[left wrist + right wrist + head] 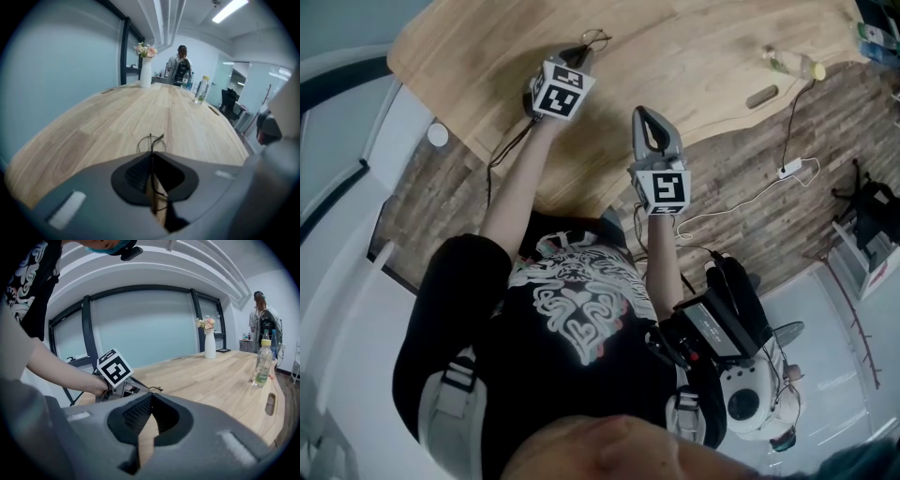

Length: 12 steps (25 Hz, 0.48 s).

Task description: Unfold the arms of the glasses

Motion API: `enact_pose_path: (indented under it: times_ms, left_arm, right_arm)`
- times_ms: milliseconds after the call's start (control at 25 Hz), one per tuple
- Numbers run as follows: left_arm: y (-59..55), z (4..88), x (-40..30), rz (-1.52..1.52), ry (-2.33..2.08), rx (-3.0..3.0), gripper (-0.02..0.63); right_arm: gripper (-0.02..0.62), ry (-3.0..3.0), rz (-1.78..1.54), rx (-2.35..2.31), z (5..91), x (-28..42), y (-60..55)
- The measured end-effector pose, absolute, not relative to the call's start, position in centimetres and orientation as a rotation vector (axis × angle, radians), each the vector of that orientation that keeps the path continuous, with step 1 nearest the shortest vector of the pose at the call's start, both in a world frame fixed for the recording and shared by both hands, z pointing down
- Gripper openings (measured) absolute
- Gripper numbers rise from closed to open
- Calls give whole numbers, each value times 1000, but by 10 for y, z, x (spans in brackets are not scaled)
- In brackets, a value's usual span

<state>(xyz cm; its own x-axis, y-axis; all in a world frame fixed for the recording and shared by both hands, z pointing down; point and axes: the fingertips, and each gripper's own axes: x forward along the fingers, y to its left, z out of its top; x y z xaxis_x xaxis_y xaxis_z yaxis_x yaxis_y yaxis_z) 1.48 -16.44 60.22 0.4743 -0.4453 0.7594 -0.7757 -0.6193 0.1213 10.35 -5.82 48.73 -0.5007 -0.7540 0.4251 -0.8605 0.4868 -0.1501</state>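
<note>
Over the table (694, 66), your left gripper (578, 54) is clamped on the glasses (592, 39), whose wire rims poke past its tips. Your right gripper (649, 120) hangs just beside it, jaws together, empty.

Surface: pale wooden table (694, 66) with a rounded edge
Far end: tall white vase (146, 72) of pink flowers stood upright
Right side: clear yellow-capped plastic bottle (794, 64) stood near a dark oblong slot (761, 96)
Near end: thin wire-framed glasses (592, 39); contact with the top was unclear
</note>
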Motion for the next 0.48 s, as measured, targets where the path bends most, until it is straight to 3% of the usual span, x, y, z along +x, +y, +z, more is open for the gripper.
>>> enact_pose_path:
  times_ms: [480]
  left_arm:
    - [-137, 604, 24, 1077, -881, 2357, -2]
  right_arm:
    - [-2, -2389, 497, 1421, 488, 119, -42]
